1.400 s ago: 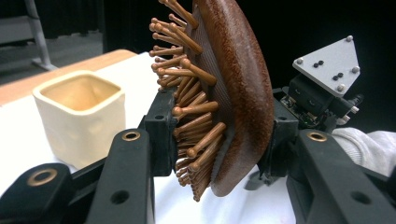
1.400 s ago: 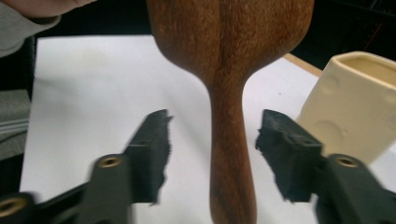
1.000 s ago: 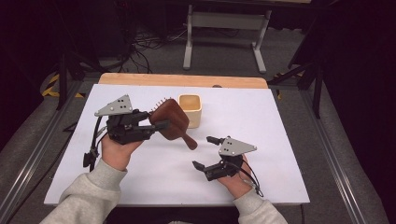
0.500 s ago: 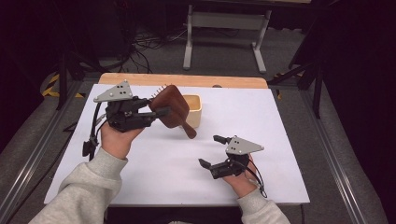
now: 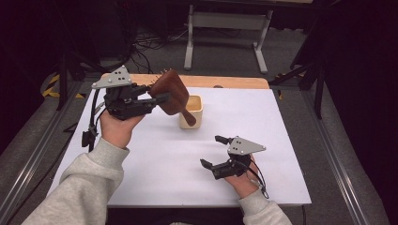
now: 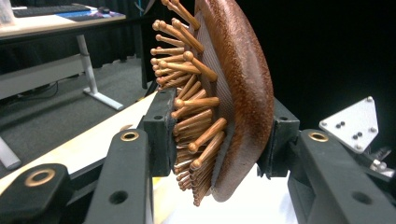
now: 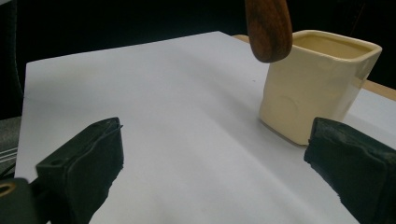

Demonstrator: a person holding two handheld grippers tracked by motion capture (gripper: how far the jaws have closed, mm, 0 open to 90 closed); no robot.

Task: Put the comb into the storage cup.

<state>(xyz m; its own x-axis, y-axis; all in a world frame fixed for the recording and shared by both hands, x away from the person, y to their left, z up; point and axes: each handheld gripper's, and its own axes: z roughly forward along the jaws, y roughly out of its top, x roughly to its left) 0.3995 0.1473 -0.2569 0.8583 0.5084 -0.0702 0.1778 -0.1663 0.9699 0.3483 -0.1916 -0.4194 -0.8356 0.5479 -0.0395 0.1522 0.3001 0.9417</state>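
White tabletop [image 5: 141,164], hairbrush [image 5: 171,91] clamped, cup [image 5: 191,112]

White table [image 5: 281,140], metal stand [image 5: 225,21] behind.

The brush [image 6: 238,93] is seen as dark, finely grained wood with a satin sheen, its pins [image 6: 187,112] of smooth paler wood. The cup [image 7: 317,88] appears to be glazed cream ceramic. The sheet [image 5: 281,140] is matt white. The jaws are matt black plastic.
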